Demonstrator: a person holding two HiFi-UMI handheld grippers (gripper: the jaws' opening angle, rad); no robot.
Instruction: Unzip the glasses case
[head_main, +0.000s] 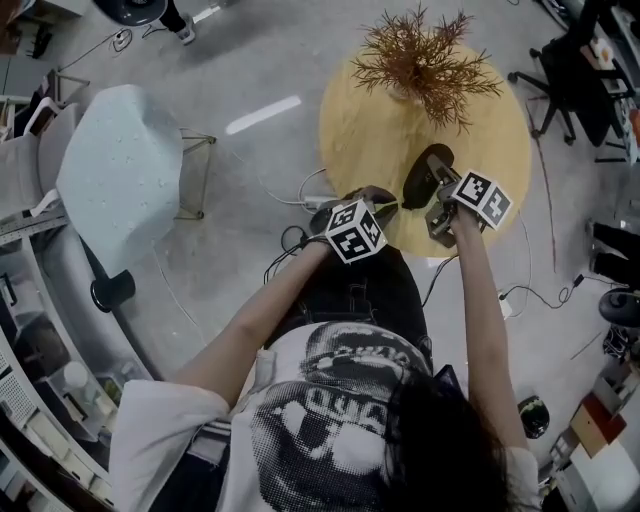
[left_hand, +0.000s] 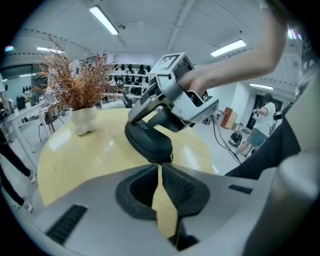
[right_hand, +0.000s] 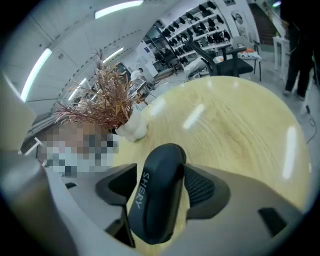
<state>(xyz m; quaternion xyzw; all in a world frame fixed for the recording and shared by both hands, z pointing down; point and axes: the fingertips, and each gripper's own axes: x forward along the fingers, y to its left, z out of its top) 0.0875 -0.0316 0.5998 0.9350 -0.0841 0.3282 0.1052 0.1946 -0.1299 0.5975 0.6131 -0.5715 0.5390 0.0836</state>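
A black zipped glasses case (head_main: 424, 172) hangs tilted over the round yellow table (head_main: 500, 130). My right gripper (head_main: 438, 205) is shut on it. In the right gripper view the case (right_hand: 157, 190) fills the gap between the pads of that gripper (right_hand: 159, 175), white lettering along its side. In the left gripper view the case (left_hand: 147, 140) points its near end at my left gripper (left_hand: 159, 165). That gripper's jaws are shut, tips touching that end beside the small metal zipper pull (left_hand: 171, 158). Whether a tab is pinched is hidden.
A dried brown plant in a white vase (head_main: 420, 60) stands at the table's far side. To the left on the floor is a pale chair (head_main: 120, 170). Cables (head_main: 290, 240) lie by the table's near edge. Dark office chairs (head_main: 570, 70) crowd the right.
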